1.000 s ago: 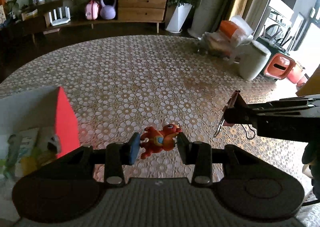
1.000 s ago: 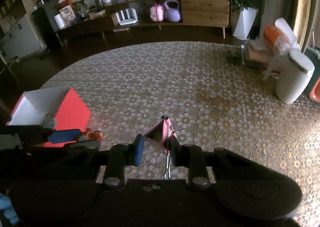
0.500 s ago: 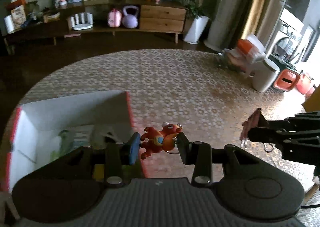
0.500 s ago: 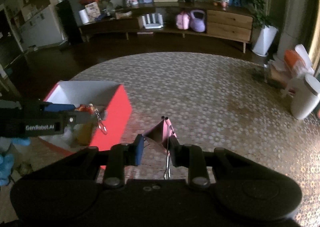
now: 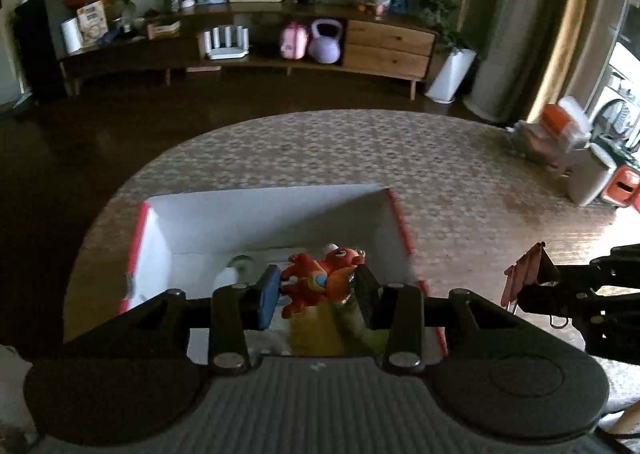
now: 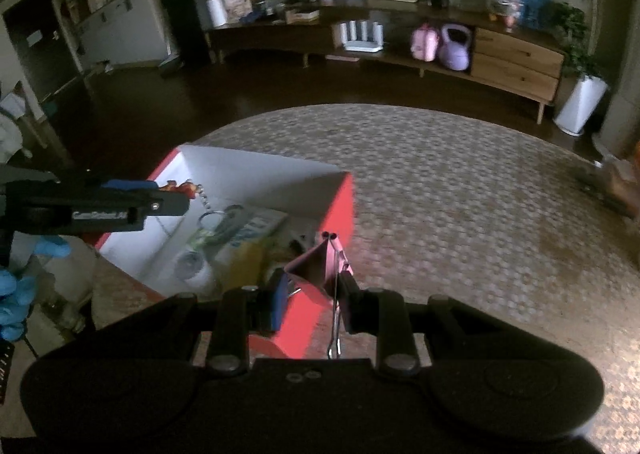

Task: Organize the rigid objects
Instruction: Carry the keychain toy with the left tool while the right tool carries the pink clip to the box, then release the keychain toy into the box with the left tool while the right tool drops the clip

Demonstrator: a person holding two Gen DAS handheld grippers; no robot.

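My left gripper [image 5: 316, 292] is shut on an orange dragon keychain toy [image 5: 320, 280] and holds it above the open red box [image 5: 394, 209] with white inner walls. My right gripper [image 6: 310, 302] is shut on a pink binder clip [image 6: 316, 268] and hangs over the box's near right corner [image 6: 346, 197]. The left gripper [image 6: 120, 205] shows in the right wrist view over the box's left side, with the toy's key ring [image 6: 208, 219] dangling. The right gripper's clip [image 5: 528, 274] shows at the right of the left wrist view.
The box holds several items: a white bottle [image 6: 192, 270], a yellow-green packet [image 6: 240, 254] and a printed carton [image 6: 256, 223]. The box stands on a round table with a floral cloth [image 6: 460, 213]. A blue-gloved hand [image 6: 16, 294] is at the left. A sideboard [image 5: 304, 49] lines the far wall.
Both grippers have moved left with their objects. The left one now holds the toy over the box's inside; the right one has reached the box's corner.
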